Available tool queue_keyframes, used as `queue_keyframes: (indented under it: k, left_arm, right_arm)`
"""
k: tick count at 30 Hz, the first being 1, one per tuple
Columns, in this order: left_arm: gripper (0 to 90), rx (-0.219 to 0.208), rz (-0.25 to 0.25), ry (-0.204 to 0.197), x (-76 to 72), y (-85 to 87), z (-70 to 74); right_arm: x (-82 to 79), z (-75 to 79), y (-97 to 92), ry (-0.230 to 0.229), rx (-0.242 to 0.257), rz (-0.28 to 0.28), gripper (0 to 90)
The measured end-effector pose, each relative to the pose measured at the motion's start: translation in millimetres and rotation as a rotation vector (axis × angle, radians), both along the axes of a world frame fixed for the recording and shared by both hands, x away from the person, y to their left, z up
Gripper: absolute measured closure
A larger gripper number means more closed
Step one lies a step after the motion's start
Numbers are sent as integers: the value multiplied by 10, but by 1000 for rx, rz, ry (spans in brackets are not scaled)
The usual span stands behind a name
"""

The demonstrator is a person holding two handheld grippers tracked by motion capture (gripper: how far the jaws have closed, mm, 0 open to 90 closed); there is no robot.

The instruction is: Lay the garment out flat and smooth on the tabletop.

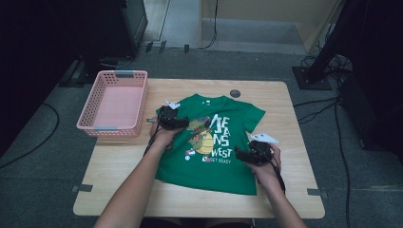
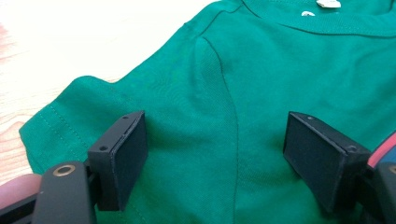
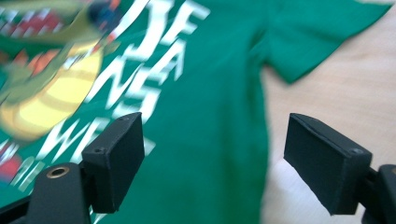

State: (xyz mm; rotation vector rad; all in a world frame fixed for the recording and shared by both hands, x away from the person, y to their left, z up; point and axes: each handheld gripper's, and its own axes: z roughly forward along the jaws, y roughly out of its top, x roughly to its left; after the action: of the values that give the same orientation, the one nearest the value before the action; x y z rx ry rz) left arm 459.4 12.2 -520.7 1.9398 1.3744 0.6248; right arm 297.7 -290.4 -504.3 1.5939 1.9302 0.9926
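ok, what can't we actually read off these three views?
- Small print line under the green cotton T-shirt graphic: too small in the high view.
- Crocodile cartoon: motion-blurred in the right gripper view.
- White neck label: cut off by the left gripper view's top edge.
- Pink plastic basket contents: near wall hides part of its floor.

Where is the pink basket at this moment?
In the high view, the pink basket stands at the far left corner of the table, left of the green T-shirt and just beyond the left gripper.
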Motion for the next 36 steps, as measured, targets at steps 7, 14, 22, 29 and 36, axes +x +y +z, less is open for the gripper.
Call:
queue_keyframes:
  k: [7,14,22,29,36]
  left_arm:
    - [228,1,-1,0,0,1,1]
    - [228,0,0,0,0,1,0]
    - [229,-1,0,0,-3,2,0]
    - [228,0,-3,0,-2,5,0]
    - [229,-1,-14,0,1,34,0]
  right_arm:
    - [-251,-70,289,-28,-44,55,187]
    - [-251,-163,476,-28,-34,83,169]
    - [-205,-214,569,5,-86,102,147]
    - [-224,-220,546,12,-90,145,109]
    - [-343,-223,326,7,-90,233,109]
